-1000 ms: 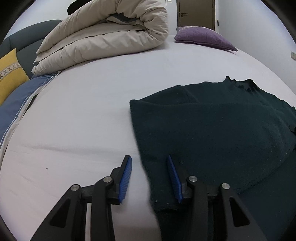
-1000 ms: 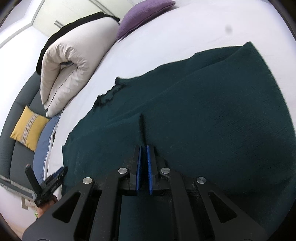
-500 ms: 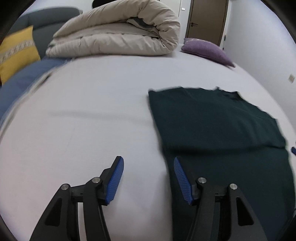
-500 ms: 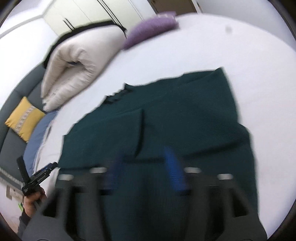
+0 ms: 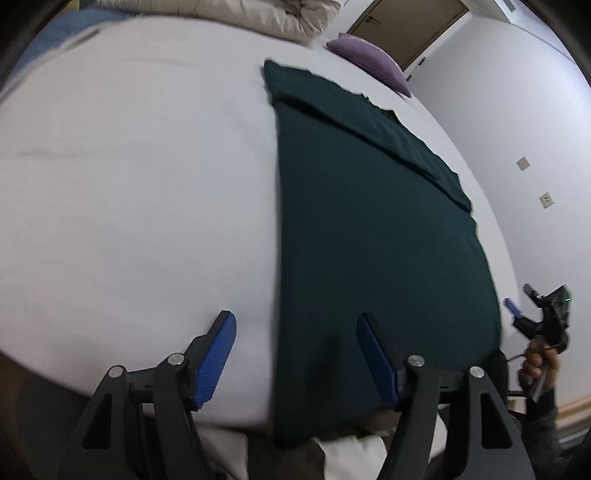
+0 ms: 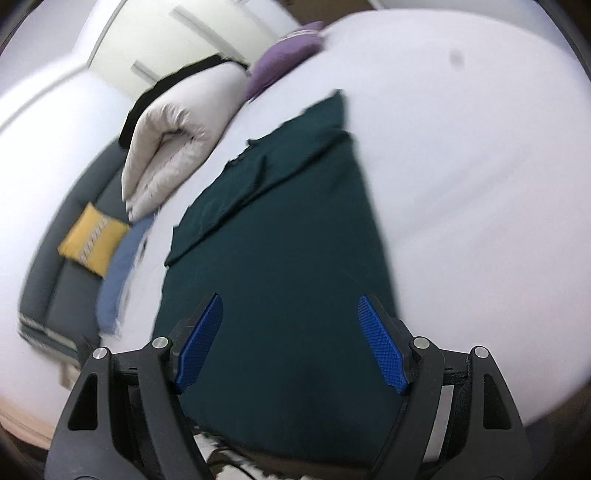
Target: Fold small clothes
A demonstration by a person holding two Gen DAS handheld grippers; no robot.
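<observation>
Left wrist view: left gripper (image 5: 295,354) at the bottom of the frame, jaws spread wide, holding nothing. Its blue pads (image 5: 216,356) straddle the left edge of the dark green garment (image 5: 369,221), one pad over bare sheet, the other over cloth. Contact with the fabric cannot be told.

Garment lies flat on the white bed (image 5: 129,166), running from lower centre up to upper centre of the frame. A folded band crosses its far end diagonally. Its near hem hangs over the bed's near edge at the bottom.

Purple pillow (image 5: 369,59) sits at the top of the frame, just past the garment's far end. Beige duvet (image 5: 258,14) shows at the top edge. Wooden door (image 5: 402,29) at upper right. The right gripper (image 5: 535,317) appears at the right edge, held in a hand (image 5: 537,365), beside the garment's right border.

Right wrist view: blurred. Right gripper (image 6: 291,343) jaws wide apart, empty, both pads (image 6: 380,343) over the garment (image 6: 288,240) near its lower end. Rolled duvet (image 6: 177,129) at upper left, purple pillow (image 6: 284,62) at top centre. Yellow cushion (image 6: 92,240) rests on a grey sofa (image 6: 55,288) at left, with a blue cloth (image 6: 118,273) just right of it.
</observation>
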